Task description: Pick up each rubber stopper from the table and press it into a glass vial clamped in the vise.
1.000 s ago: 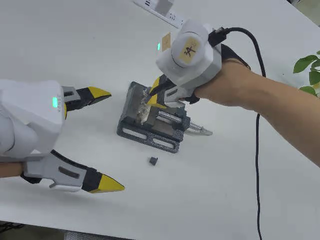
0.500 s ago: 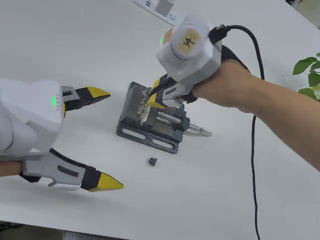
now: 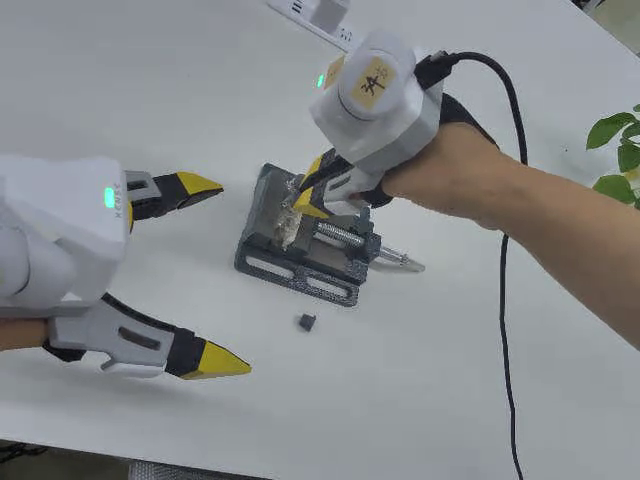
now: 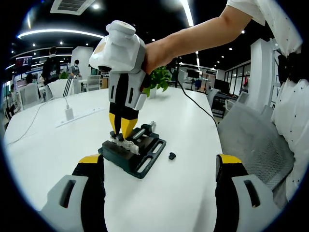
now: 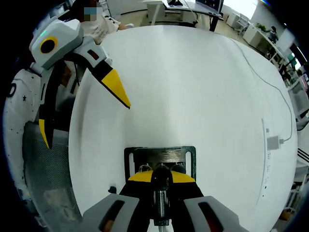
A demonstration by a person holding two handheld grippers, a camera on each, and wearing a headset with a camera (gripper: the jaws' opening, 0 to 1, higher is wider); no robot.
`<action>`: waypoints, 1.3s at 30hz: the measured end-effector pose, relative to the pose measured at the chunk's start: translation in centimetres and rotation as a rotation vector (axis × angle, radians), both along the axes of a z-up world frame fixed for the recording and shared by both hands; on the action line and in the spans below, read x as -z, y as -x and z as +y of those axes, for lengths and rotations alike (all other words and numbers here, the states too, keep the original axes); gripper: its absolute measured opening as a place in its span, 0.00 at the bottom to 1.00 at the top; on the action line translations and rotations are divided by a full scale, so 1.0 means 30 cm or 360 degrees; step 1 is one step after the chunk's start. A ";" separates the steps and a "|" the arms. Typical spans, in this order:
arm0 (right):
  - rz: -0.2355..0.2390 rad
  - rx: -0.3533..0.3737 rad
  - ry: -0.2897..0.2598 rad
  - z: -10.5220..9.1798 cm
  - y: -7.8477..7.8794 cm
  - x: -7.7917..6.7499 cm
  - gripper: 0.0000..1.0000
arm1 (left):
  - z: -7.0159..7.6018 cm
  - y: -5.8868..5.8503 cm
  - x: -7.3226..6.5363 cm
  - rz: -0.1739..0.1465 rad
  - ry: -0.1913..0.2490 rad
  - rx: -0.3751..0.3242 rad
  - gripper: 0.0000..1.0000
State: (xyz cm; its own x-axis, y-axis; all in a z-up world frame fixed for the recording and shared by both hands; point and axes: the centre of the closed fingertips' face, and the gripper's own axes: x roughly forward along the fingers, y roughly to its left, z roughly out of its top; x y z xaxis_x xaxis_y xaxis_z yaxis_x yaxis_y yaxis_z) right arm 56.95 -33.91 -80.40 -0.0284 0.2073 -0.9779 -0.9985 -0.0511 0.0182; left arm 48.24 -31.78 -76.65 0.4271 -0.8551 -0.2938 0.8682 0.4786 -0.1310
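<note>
The white table (image 3: 450,400) carries one dark grey vise (image 3: 292,270) at its centre. The left gripper (image 3: 212,272) hangs at 9 o'clock from the vise, its yellow-tipped jaws spread wide and holding nothing. The right gripper (image 3: 305,197) reaches onto the vise from 1 o'clock, its tips pinched on a small black rubber stopper (image 5: 161,175) over the clear glass vials (image 3: 285,228) clamped there; their number is too blurred to count. Two stoppers show: the gripped one and a loose stopper (image 3: 306,322), dark and squat, lying on the table at 6 o'clock from the vise.
</note>
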 end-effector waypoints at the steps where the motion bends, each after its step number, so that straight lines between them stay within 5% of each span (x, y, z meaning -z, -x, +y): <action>1: 0.0001 0.0007 -0.0003 0.000 -0.001 0.000 0.07 | 0.001 0.000 0.000 0.0000 0.0001 -0.0001 0.96; 22: -0.0017 0.0066 -0.0117 -0.008 -0.057 -0.014 0.05 | 0.003 0.006 0.006 0.0011 -0.0009 0.0007 0.95; 39: 0.0039 0.0070 -0.0151 -0.001 -0.047 -0.004 0.00 | -0.003 0.005 0.010 0.0024 -0.0006 0.0025 0.94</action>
